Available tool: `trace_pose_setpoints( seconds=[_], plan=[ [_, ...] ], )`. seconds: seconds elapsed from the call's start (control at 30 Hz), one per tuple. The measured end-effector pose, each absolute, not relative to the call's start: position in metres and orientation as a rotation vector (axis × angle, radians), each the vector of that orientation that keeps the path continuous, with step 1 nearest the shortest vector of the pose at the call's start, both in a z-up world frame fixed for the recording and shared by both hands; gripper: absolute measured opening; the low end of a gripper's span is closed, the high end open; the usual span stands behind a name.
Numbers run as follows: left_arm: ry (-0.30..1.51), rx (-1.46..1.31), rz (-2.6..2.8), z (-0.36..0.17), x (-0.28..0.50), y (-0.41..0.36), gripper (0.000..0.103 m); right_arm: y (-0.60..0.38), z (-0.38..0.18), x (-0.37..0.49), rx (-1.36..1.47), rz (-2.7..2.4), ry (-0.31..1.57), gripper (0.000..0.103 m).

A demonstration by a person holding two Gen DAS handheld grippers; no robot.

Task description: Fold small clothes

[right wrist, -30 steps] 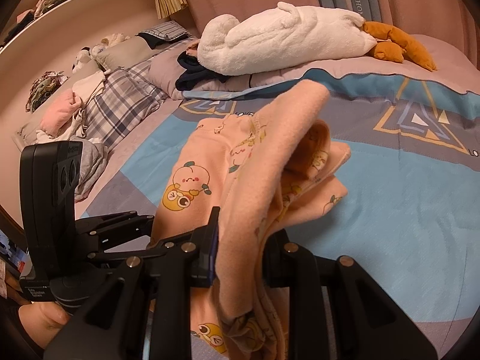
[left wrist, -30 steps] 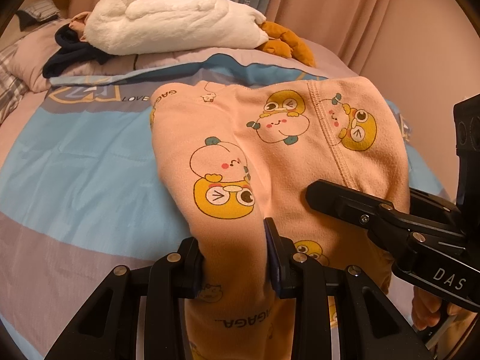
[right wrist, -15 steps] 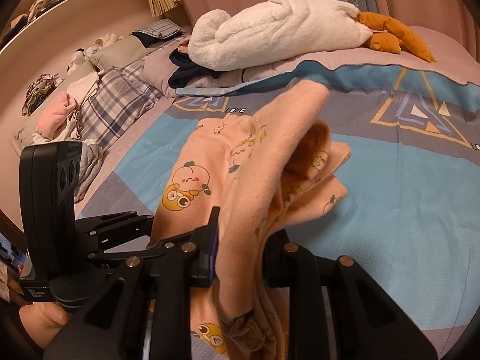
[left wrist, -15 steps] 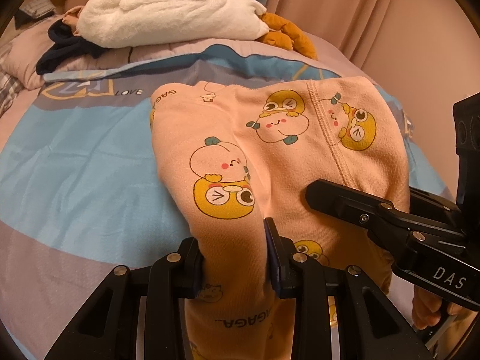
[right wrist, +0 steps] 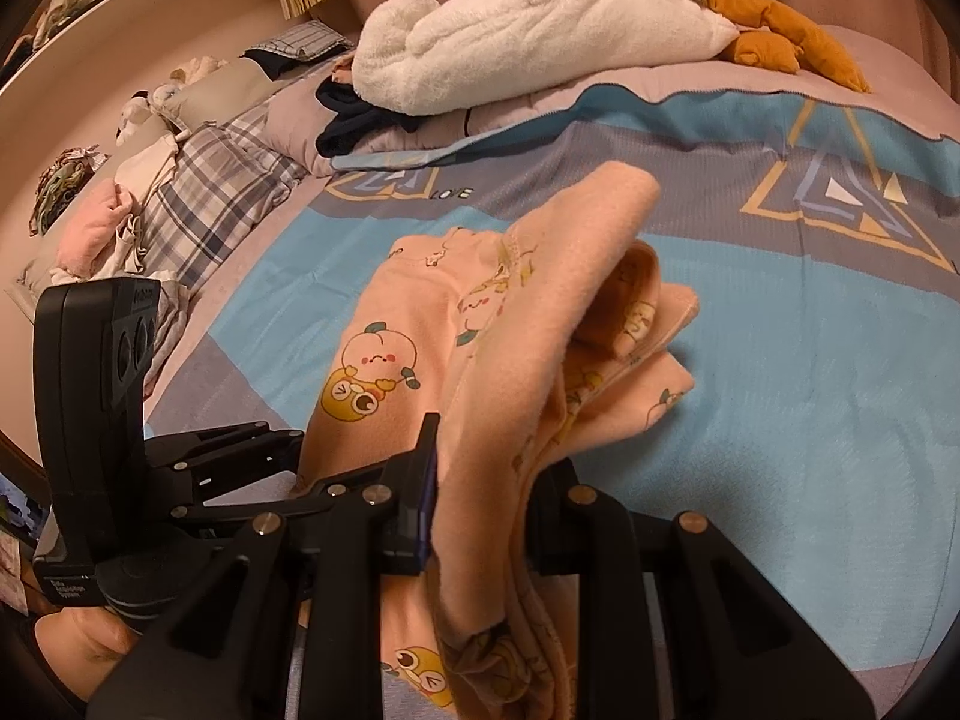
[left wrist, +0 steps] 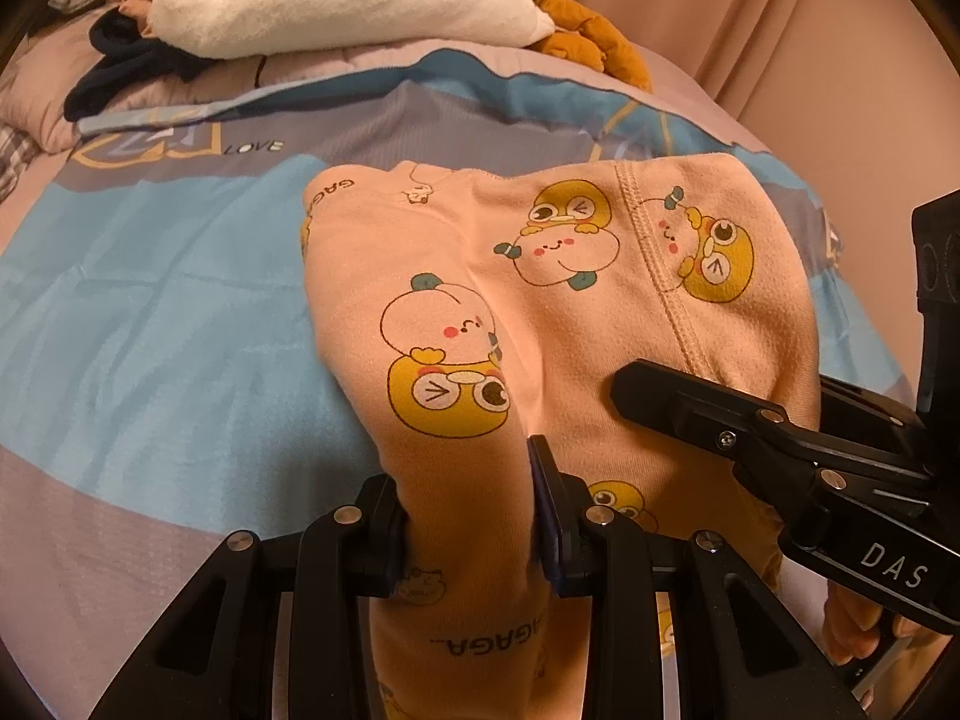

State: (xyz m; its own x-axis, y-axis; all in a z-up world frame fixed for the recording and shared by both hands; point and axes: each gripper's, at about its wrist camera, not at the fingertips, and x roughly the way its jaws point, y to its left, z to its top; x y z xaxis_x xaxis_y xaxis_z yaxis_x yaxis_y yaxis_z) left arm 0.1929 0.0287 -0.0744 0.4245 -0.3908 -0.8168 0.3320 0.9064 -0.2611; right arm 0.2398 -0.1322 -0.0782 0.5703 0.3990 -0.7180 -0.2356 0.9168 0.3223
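Note:
A small peach garment (left wrist: 540, 300) printed with yellow cartoon figures is held up over the bed, its far end resting on the blue bedspread. My left gripper (left wrist: 471, 516) is shut on its near left edge. My right gripper (right wrist: 480, 510) is shut on the garment (right wrist: 456, 324) at its near right edge, where folded layers bunch up. The right gripper also shows in the left wrist view (left wrist: 750, 426), and the left gripper shows in the right wrist view (right wrist: 198, 468).
The blue and grey bedspread (left wrist: 150, 312) lies under the garment. A white plush toy (right wrist: 540, 24) with orange feet and dark clothes (right wrist: 354, 114) lie at the head of the bed. Plaid bedding and loose clothes (right wrist: 180, 198) pile at the left. A curtain (left wrist: 750, 30) hangs behind.
Both grippers, still shut on the garment, have moved forward over the bed together; the plush and pillows sit closer and higher in view. The garment's shape is unchanged.

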Motion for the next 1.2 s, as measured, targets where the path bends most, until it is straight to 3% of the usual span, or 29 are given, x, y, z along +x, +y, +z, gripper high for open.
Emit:
trace_pose_setpoints(
  seconds=[1.2],
  plan=[
    [1.079, -0.023, -0.441, -0.078, 0.203, 0.023, 0.035, -0.142, -0.102, 0.258, 0.245, 0.333, 0.979, 0.026]
  ],
)
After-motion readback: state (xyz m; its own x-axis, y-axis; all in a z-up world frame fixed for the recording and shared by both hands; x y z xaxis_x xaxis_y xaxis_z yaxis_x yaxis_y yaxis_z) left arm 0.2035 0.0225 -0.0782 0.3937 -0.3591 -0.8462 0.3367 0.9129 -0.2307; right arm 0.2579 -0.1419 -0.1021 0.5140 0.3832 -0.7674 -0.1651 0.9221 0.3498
